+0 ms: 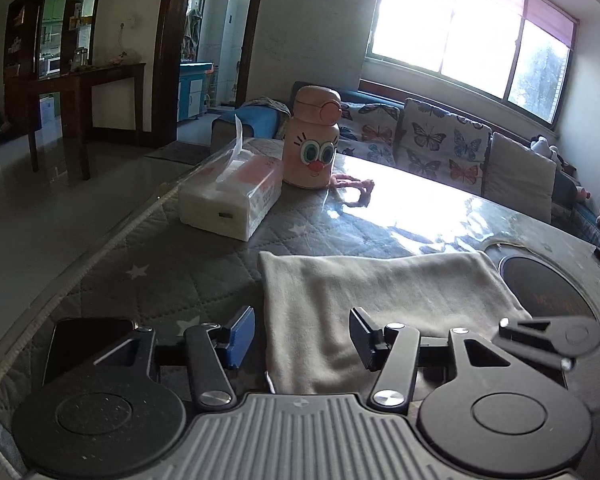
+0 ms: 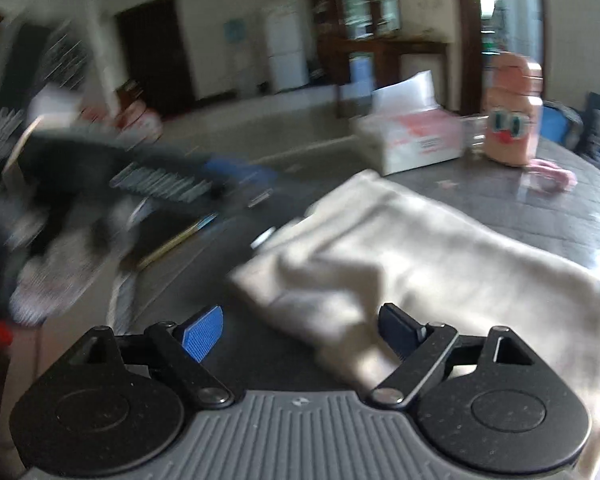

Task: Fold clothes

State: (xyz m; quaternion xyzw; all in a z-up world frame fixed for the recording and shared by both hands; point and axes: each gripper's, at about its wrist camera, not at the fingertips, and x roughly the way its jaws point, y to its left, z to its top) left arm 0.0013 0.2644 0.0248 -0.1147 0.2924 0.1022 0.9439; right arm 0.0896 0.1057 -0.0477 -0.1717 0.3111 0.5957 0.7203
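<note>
A folded beige garment lies flat on the grey quilted table cover. My left gripper is open, low over the garment's near left edge, nothing between its blue pads. In the right wrist view the same beige garment is spread with a raised fold near its left end. My right gripper is open above the garment's near corner, its right finger over the cloth. The left gripper appears there as a blurred dark shape at the left.
A white tissue pack and a pink cartoon-face bottle stand at the far side of the table, with a pink hair tie beside them. A dark round inset sits right of the garment. A sofa with butterfly cushions is behind.
</note>
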